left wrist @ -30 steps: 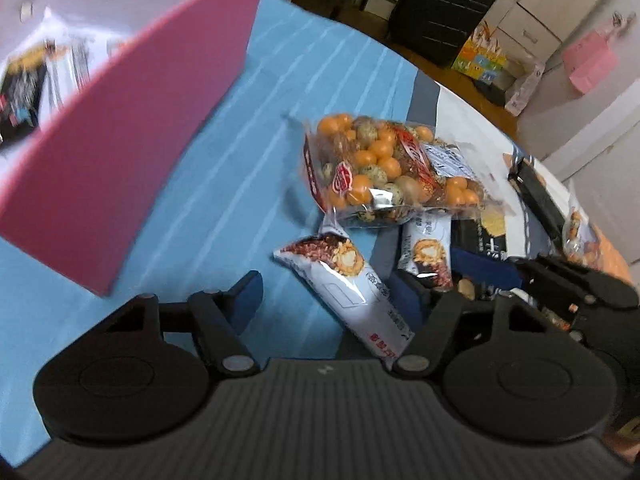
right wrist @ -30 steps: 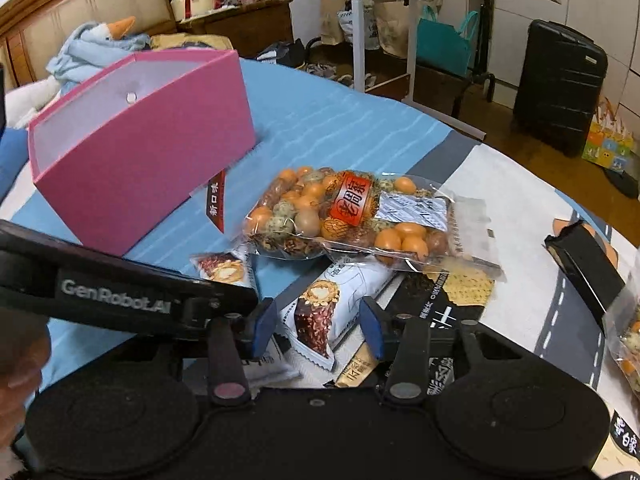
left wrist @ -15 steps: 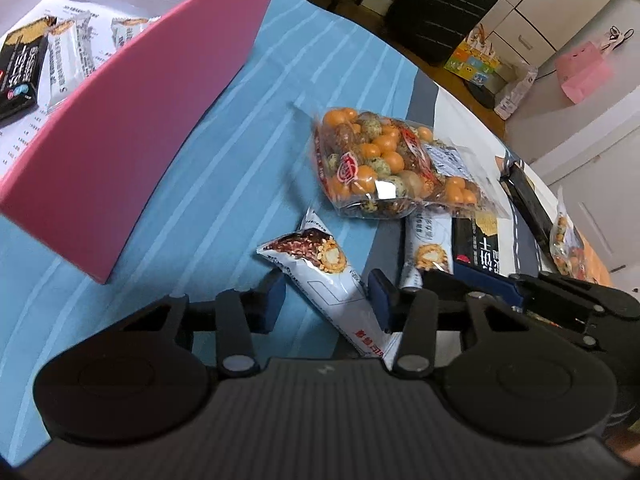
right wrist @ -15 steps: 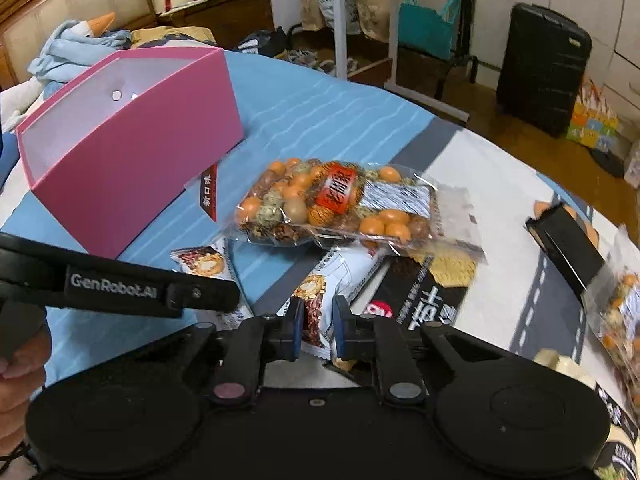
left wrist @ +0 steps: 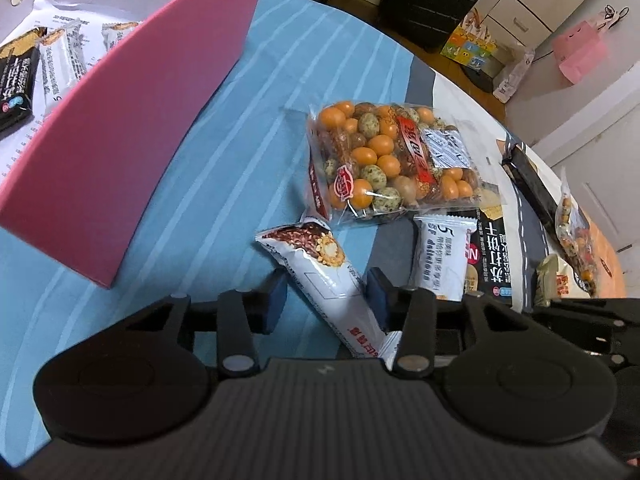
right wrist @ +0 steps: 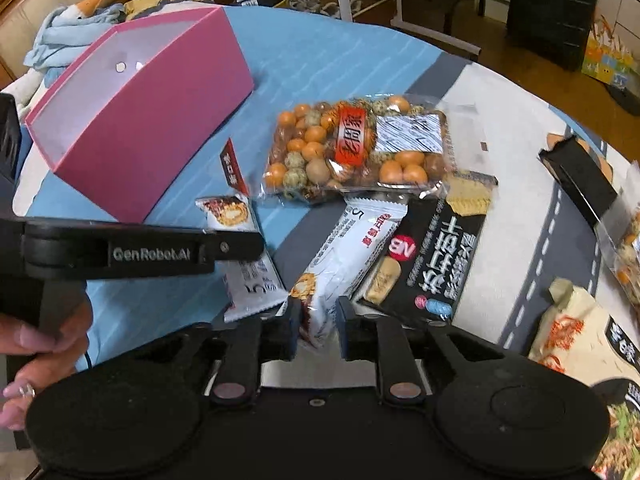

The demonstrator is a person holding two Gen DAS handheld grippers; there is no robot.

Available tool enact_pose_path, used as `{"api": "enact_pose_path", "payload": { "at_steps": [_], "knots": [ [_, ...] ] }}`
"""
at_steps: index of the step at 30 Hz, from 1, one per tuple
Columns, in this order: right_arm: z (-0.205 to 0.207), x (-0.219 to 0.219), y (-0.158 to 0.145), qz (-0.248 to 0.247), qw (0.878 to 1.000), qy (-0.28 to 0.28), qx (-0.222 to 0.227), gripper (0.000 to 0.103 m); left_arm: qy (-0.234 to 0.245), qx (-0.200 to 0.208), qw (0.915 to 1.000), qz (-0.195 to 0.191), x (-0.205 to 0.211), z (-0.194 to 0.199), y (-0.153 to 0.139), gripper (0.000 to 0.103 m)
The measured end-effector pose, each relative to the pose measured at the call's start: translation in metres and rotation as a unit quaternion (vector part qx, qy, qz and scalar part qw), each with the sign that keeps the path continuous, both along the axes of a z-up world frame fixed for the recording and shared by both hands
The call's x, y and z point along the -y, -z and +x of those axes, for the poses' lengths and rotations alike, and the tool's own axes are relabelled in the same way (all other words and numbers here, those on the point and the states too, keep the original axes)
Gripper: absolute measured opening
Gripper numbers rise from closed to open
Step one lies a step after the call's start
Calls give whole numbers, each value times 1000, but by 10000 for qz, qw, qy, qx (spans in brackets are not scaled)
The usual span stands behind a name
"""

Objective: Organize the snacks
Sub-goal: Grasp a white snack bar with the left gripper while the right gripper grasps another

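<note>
Pink box (left wrist: 120, 132): open-topped pink cardboard box, at ten o'clock in the left wrist view; white and black snack packets lying inside.
Cloth (left wrist: 248, 148): blue striped fabric under box and snacks.
Left gripper (left wrist: 326, 300): black two-finger tool with blue pads, at six o'clock in its own view; jaws opening slightly, set either side of a packet, right pad touching it, left pad showing a sliver of gap.
Left bar (left wrist: 320, 276): long white foil snack bar with a chocolate-roll picture, lying slantwise between the left pads, on the cloth.
Nut bag (left wrist: 388, 160): clear plastic bag of orange and speckled coated nuts with a red label, at one o'clock from the left bar, just beside it.
Right gripper (right wrist: 318, 326): same black tool, at six o'clock in the right wrist view; jaws opening a little, pads pressing a packet's end.
Right bar (right wrist: 344, 256): matching white foil snack bar, pinched at its lower end, upper end touching the nut bag.
Black packet (right wrist: 432, 256): flat black cracker packet with white lettering, at two o'clock from the right gripper, touching the right bar.
</note>
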State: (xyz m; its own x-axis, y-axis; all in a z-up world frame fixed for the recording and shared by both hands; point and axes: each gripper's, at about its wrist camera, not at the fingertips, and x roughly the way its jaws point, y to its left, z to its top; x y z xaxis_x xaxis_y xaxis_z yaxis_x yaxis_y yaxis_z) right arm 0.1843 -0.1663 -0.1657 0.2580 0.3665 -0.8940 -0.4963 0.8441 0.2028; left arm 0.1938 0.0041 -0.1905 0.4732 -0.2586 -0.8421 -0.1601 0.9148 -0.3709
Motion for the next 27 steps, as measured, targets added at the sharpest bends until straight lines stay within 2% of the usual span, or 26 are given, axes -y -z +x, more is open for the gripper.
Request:
{"api": "enact_pose_path", "payload": {
  "at_steps": [8, 10, 12, 15, 22, 27],
  "knots": [
    [4, -4, 16, 166, 9998, 104, 72, 45, 215, 85, 9994, 249, 10, -1, -1, 45],
    [2, -6, 17, 156, 9997, 31, 193, 44, 250, 141, 9992, 271, 10, -2, -1, 43],
    [-2, -9, 13, 46, 9993, -161, 342, 37, 195, 177, 9994, 219, 9, -4, -1, 43],
    [-11, -18, 7, -346, 9971, -421, 540, 33, 259, 196, 9993, 198, 10, -7, -3, 42],
    [-23, -17, -5, -484, 9982, -206, 297, 33, 392, 42, 9991, 152, 13, -16, -10, 37],
    [-31, -11, -16, -344, 9992, -111, 146, 33, 499, -162, 9986, -2, 10, -27, -13, 33]
  ]
}}
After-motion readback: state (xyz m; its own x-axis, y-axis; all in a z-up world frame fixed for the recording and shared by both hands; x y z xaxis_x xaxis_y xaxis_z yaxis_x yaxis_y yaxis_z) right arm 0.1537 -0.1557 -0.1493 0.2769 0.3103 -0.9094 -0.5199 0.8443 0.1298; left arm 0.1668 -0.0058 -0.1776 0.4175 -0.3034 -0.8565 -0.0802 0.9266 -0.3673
